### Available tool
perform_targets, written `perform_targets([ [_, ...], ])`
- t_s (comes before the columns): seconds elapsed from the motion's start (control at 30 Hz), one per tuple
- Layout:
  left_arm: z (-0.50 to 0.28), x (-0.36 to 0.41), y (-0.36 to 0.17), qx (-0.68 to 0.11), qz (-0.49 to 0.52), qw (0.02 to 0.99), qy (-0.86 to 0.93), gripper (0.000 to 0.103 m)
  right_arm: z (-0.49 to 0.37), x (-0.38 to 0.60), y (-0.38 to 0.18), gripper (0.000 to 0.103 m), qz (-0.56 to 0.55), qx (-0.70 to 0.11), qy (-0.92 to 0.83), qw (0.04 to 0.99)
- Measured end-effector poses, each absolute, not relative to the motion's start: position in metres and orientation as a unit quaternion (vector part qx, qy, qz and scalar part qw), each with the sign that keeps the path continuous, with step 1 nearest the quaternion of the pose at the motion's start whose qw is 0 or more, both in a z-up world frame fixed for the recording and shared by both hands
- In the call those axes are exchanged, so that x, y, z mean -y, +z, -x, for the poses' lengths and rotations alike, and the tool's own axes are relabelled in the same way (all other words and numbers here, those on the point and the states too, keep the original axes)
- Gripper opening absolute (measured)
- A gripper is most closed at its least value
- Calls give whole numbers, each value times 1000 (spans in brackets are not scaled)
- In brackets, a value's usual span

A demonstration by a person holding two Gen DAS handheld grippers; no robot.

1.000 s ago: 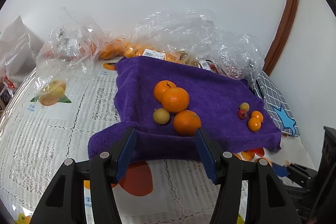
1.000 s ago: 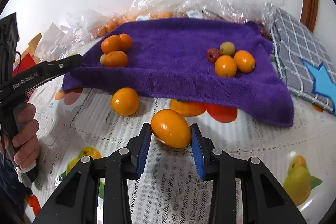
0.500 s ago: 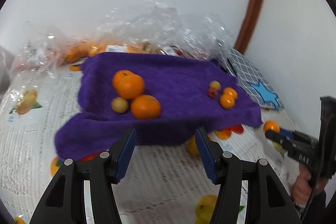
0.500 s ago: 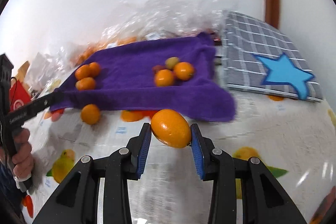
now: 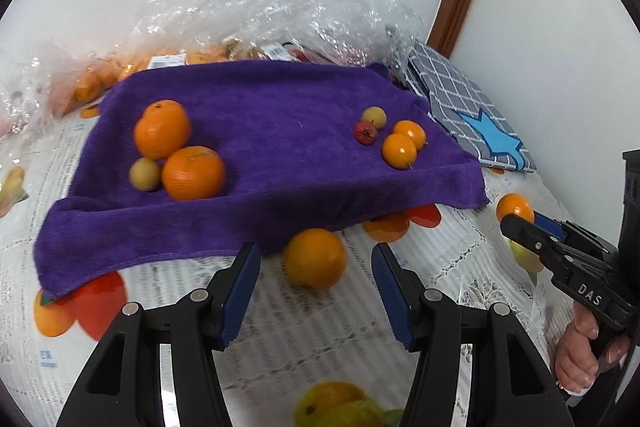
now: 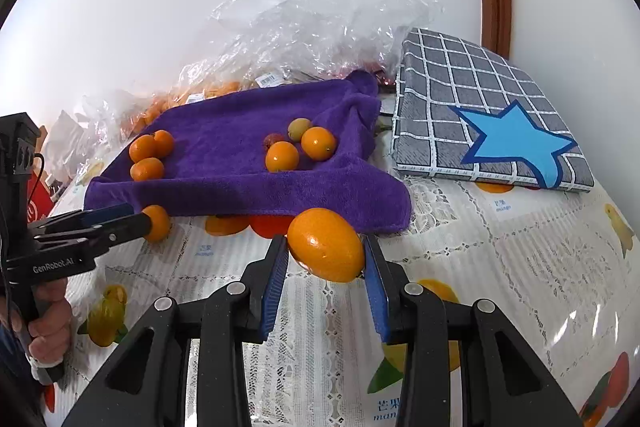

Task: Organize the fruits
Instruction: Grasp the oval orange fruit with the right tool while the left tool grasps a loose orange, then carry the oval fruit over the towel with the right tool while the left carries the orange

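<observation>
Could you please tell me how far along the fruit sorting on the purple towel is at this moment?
Partly done. Two groups already sit on the purple towel: big oranges with a pale fruit at one end, small oranges with a red fruit at the other. In hand: the right gripper grips an oval orange. Left: the loose orange on the tablecloth, before the open left gripper.

Purple towel (image 5: pixel 276 147): matt, plush cloth. Tablecloth (image 6: pixel 500 267): glossy printed plastic, lace-patterned. Bags (image 6: pixel 312 35): clear, crinkled plastic film. Held orange (image 6: pixel 326 245): smooth, shiny peel. Checked cushion (image 6: pixel 460 87): woven cloth.
</observation>
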State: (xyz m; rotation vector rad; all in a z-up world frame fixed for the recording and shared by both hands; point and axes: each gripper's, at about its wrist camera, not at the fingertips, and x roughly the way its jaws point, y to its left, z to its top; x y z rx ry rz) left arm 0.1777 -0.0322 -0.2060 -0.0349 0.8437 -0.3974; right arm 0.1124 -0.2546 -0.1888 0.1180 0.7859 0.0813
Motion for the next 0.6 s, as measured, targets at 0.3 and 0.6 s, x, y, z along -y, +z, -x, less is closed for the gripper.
perform_targets([
  [0.3, -186, 38, -215, -434, 15, 884, -175, 33, -113, 255, -190, 38, -58, -384, 38, 921],
  [0.6, -183, 28, -210, -413, 44, 894, -172, 33, -111, 255, -189, 38, -56, -377, 45, 923],
])
